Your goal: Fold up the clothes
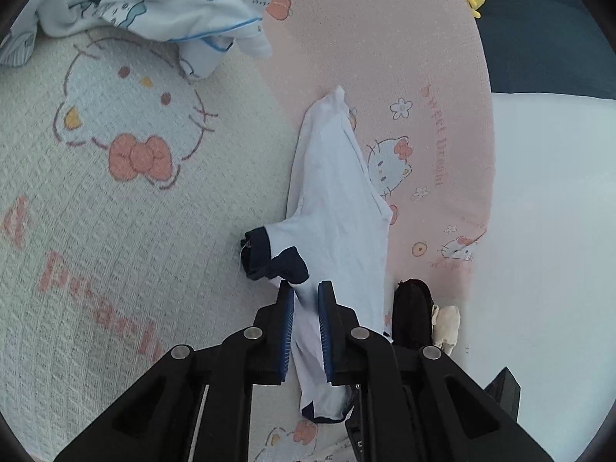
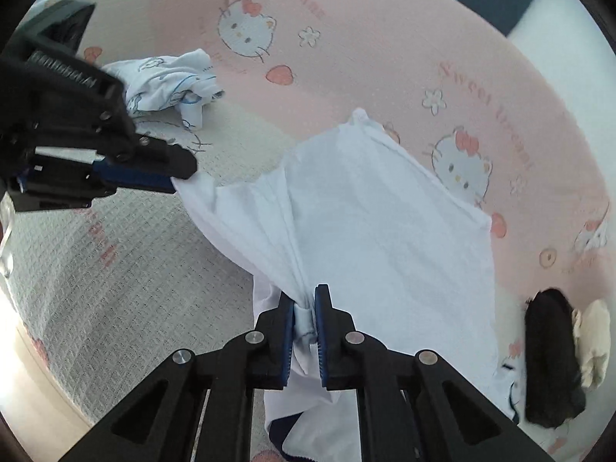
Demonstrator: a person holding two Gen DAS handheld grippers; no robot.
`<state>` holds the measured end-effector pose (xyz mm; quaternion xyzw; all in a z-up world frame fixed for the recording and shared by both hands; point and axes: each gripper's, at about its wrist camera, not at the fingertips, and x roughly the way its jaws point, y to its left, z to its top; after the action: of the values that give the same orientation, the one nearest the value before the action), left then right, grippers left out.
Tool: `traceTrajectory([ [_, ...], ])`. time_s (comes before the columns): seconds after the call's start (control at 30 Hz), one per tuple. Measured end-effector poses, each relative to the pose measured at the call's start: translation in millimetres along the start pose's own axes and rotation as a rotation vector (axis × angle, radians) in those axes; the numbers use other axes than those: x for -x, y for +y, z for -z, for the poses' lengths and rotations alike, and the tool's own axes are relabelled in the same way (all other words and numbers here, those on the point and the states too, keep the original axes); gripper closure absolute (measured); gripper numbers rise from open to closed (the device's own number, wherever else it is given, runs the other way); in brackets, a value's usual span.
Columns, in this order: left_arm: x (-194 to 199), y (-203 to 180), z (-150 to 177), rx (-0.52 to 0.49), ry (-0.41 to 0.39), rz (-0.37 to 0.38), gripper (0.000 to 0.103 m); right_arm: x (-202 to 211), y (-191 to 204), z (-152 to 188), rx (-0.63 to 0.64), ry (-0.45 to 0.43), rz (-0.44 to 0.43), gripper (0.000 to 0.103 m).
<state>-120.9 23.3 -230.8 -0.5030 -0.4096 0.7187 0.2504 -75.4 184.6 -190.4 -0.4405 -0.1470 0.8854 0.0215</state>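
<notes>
Left wrist view: the patterned blanket (image 1: 115,200) spreads wide and bare from 7 to 10 o'clock, giving the most open room; its pink border (image 1: 385,38) curves from 12 down to 4 o'clock, where a white surface (image 1: 550,211) begins. A crumpled printed garment (image 1: 154,0) lies at 11 o'clock, well apart from the grippers. A black item (image 1: 412,308) with a small cream piece (image 1: 446,323) beside it sits at 5 o'clock, near the blanket's edge.

The left gripper (image 1: 306,288) points downward over the blanket, its jaws nearly together and clamped on the white garment (image 1: 335,200), just beside a navy cuff (image 1: 285,261). The cloth stretches from the pads toward 12 o'clock.

Right wrist view: the right gripper (image 2: 306,294) tilts steeply down, its pads pinching a bunched fold of the white garment (image 2: 365,223), which fans out toward 1 o'clock across the border. The left gripper (image 2: 173,181) enters from 9 o'clock, gripping the same garment's far corner, the cloth taut between them.
</notes>
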Motion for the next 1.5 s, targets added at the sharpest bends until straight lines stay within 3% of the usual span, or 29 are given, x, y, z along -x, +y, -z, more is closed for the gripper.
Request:
traceTrajectory([
  [0.17, -1, 13, 10, 0.011, -0.020, -0.077, 0.092, -12, -9, 31, -0.163, 0.118, -0.109, 0.096],
  [0.37, -5, 17, 19, -0.062, -0.021, -0.197, 0.092, -19, -12, 40, -0.219, 0.128, -0.132, 0.096],
  [0.53, -9, 29, 24, -0.029, -0.017, -0.196, 0.092, -16, -7, 42, -0.203, 0.126, -0.122, 0.093],
  [0.63, -8, 57, 28, 0.098, -0.044, -0.074, 0.092, -17, -4, 42, -0.194, 0.146, -0.135, 0.081],
  [0.73, -8, 62, 26, 0.104, -0.018, -0.032, 0.092, -10, -6, 43, -0.209, 0.168, -0.142, 0.069],
  [0.83, -11, 61, 22, 0.119, 0.024, -0.038, 0.092, 6, -14, 43, -0.256, 0.162, -0.170, 0.057],
  [0.97, -8, 69, 23, 0.229, 0.026, -0.015, 0.092, 27, -28, 45, -0.359, 0.145, -0.213, 0.048],
  [1.07, -6, 72, 26, 0.293, 0.015, -0.013, 0.091, 36, -35, 50, -0.478, 0.139, -0.293, 0.044],
  [1.13, -6, 68, 28, 0.296, 0.002, 0.006, 0.081, 35, -39, 54, -0.572, 0.143, -0.367, 0.044],
  [1.2, -6, 64, 30, 0.295, -0.025, 0.072, 0.056, 27, -42, 58, -0.670, 0.157, -0.430, 0.044],
  [1.27, -5, 60, 31, 0.288, -0.056, 0.108, 0.044, 18, -43, 62, -0.756, 0.175, -0.479, 0.044],
  [1.5, -16, 50, 33, 0.282, -0.081, 0.089, 0.042, -8, -45, 79, -1.090, 0.145, -0.718, 0.041],
])
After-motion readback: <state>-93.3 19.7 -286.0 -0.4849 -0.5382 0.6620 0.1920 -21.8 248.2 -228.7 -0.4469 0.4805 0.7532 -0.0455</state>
